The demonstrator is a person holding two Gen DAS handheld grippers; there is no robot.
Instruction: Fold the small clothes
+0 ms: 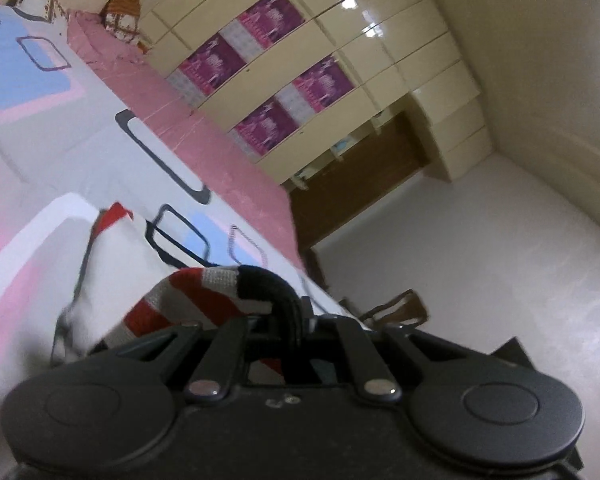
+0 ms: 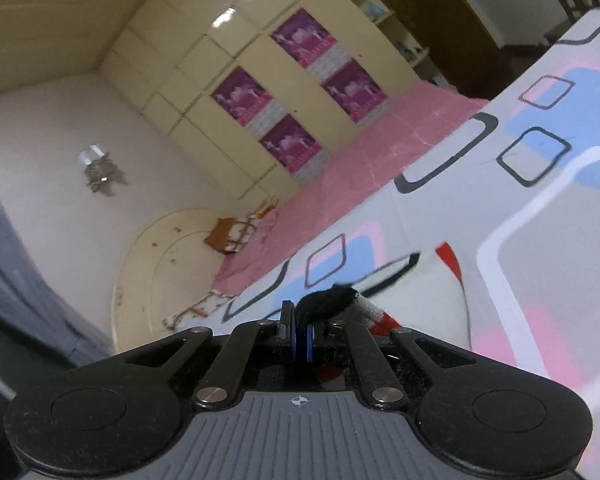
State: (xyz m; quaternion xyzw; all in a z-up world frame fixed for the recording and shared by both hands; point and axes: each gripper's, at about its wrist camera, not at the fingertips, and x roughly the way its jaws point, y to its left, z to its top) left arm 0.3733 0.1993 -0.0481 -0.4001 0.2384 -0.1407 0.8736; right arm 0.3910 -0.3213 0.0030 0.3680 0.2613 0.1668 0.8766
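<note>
Red, white & black striped knit garment [image 1: 188, 300] hangs lifted over the bedsheet [image 1: 32, 128], pinched at two spots. Left gripper [image 1: 290, 320] is clamped tight on its black edge; the striped cloth drapes off to the left, above the sheet. Right gripper [image 2: 300, 334] is also closed on a black bunched edge, w/ a white and red bit [image 2: 370, 312] trailing right, over the sheet. Pink blanket [image 2: 364, 160] lies beyond the sheet, cream wardrobe [image 1: 340, 40] w/ purple posters [image 2: 242, 96] past that.
</note>
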